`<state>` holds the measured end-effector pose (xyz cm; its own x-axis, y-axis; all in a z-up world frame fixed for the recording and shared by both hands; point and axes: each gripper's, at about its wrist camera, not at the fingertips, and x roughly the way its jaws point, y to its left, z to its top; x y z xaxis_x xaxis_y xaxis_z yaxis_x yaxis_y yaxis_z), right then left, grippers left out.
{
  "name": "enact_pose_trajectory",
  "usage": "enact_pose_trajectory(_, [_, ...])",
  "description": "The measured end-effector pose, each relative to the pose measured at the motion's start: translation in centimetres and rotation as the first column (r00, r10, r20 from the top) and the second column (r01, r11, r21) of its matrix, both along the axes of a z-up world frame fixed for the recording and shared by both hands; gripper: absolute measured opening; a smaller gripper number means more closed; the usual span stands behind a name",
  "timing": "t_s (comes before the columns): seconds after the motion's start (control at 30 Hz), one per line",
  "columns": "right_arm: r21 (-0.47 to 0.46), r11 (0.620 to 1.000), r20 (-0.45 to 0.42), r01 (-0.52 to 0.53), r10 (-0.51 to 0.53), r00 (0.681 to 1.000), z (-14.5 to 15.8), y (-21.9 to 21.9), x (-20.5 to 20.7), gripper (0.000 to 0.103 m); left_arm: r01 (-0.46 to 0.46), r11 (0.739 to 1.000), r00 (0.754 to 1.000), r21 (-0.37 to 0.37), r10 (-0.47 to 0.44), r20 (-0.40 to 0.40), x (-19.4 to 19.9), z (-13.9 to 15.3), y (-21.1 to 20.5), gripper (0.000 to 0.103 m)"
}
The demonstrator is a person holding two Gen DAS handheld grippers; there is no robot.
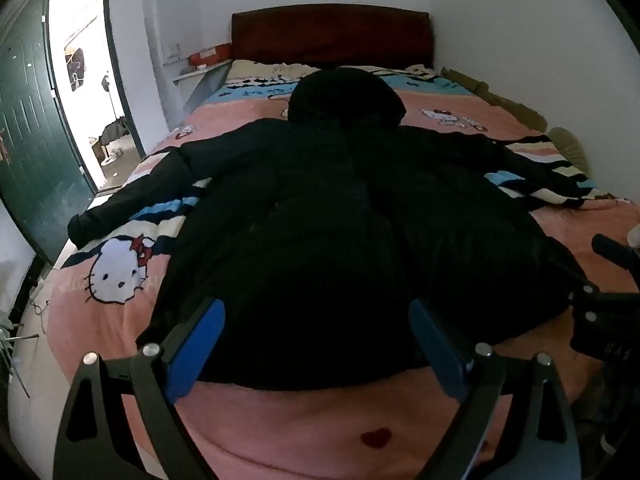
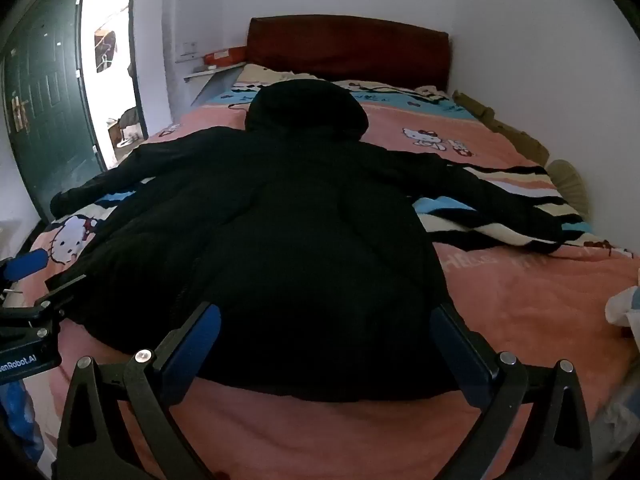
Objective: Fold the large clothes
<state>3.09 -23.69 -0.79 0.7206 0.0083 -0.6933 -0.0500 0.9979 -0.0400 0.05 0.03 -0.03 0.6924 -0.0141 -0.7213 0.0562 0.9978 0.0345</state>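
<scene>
Black hooded coat (image 1: pixel 320 208) spread flat on the bed, both grippers poised wide open at its hem.

The coat lies along the middle of the pink cartoon-cat blanket (image 1: pixel 248 432), hood (image 2: pixel 306 108) toward the dark red headboard (image 1: pixel 332 34), one sleeve reaching the bed's left edge, the other stretched toward the right edge, hem near the foot edge. The left gripper (image 1: pixel 316 340) and the right gripper (image 2: pixel 324 344) each hang over the hem with blue-padded fingers spread, pressing on nothing. Only the left wrist view shows the red heart (image 1: pixel 376 437) printed by the foot edge; only the right wrist view shows pale cloth (image 2: pixel 624 308) at the right edge. Both views show the green door (image 2: pixel 48 96) standing open. No container is visible.
</scene>
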Motion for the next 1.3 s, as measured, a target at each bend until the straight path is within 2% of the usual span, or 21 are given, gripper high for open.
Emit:
enact_pose_trajectory(0.3, [0.006,1.000,-0.004,-0.003,0.003,1.000,0.0,0.1,-0.2,0.103,0.003,1.000,1.000,0.011,-0.003,0.026,-0.3,0.6,-0.4,0.094])
enact_pose_trajectory(0.33, [0.006,1.000,-0.004,-0.003,0.003,1.000,0.0,0.0,-0.3,0.103,0.000,1.000,1.000,-0.008,0.000,0.003,-0.3,-0.3,-0.3,0.094])
enact_pose_trajectory(0.43, [-0.003,1.000,-0.002,-0.004,0.004,1.000,0.0,0.2,-0.3,0.103,-0.001,1.000,1.000,-0.008,0.001,-0.001,-0.1,0.0,-0.3,0.094])
enact_pose_trajectory(1.3, [0.003,1.000,-0.003,-0.004,0.004,1.000,0.1,-0.1,-0.3,0.103,0.002,1.000,1.000,-0.002,-0.002,0.005,0.0,-0.5,-0.8,0.094])
